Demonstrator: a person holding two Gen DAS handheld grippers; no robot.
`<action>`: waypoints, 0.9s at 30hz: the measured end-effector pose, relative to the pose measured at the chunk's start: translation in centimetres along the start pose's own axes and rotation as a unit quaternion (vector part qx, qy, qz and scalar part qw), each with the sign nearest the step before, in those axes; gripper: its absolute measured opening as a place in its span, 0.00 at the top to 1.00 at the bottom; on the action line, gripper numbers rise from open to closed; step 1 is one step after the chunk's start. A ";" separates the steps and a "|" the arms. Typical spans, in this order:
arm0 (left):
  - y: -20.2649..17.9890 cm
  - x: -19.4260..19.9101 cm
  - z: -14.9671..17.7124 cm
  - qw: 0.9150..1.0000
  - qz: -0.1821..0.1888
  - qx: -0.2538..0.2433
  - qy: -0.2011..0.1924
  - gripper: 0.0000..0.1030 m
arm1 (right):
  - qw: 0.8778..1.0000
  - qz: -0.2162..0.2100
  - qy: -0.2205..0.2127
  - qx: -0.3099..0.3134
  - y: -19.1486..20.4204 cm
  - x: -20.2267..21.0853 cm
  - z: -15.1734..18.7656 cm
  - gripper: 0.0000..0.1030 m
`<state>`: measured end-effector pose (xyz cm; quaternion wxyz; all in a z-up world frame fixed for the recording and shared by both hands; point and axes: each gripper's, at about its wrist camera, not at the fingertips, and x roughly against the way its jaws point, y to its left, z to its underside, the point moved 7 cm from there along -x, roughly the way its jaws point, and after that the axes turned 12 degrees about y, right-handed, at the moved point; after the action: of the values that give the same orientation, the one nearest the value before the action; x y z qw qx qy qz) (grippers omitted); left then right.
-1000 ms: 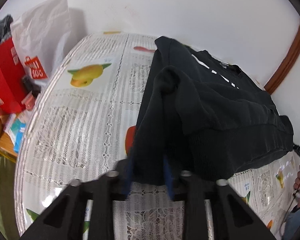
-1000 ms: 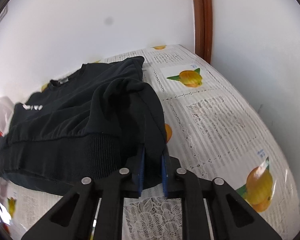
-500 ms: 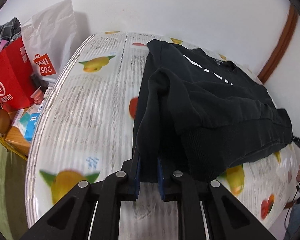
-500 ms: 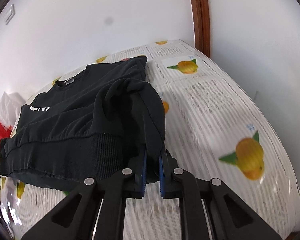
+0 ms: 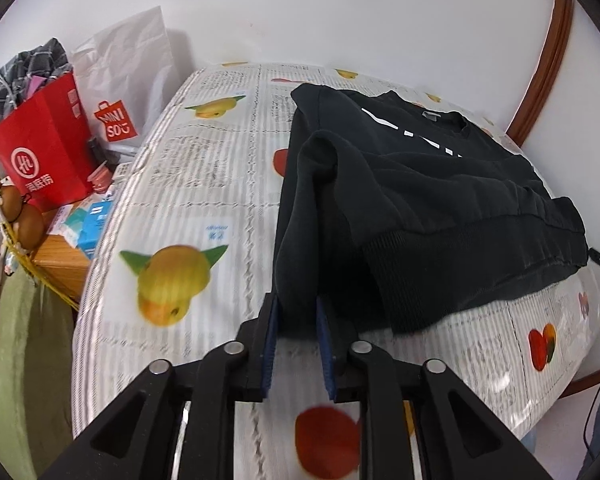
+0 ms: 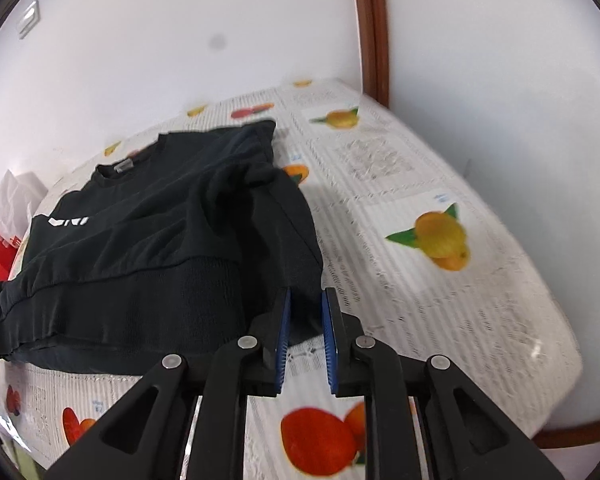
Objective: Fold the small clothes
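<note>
Two tools: left tool and right tool, jaws just widening, each with a fold of the black sweatshirt between its blue pads.
Grip: fabric fills both gaps, apparently pinched.
Sweatshirt: on the fruit-print worktop, collar toward 12 o'clock.
Bags: red bag at 9 o'clock.

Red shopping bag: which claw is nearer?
Left. The left claw, at the black sweatshirt's near left corner, has the red shopping bag just off that side. The right claw is a sweatshirt-width farther. Both claws' jaws have just been opening, fabric between them.
</note>
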<state>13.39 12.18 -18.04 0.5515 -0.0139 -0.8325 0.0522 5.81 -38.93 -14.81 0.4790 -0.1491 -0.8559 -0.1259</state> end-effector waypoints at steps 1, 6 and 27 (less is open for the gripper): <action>0.1 0.4 0.3 1.000 0.000 -0.001 -0.001 0.78 | 1.000 -0.002 -0.008 0.003 0.3 0.7 0.1 0.81; -0.4 2.1 1.1 1.000 0.017 -0.006 -0.018 0.76 | 0.998 -0.032 -0.033 0.048 3.5 2.6 1.1 0.79; -7.5 0.7 2.8 0.990 0.107 -0.087 0.009 0.79 | 0.990 -0.056 0.045 0.117 10.7 -4.5 4.9 0.91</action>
<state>10.81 4.60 -17.71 0.5472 -0.1512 -0.8223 0.0381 8.24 -27.92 -20.37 0.5234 -0.0378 -0.8493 -0.0579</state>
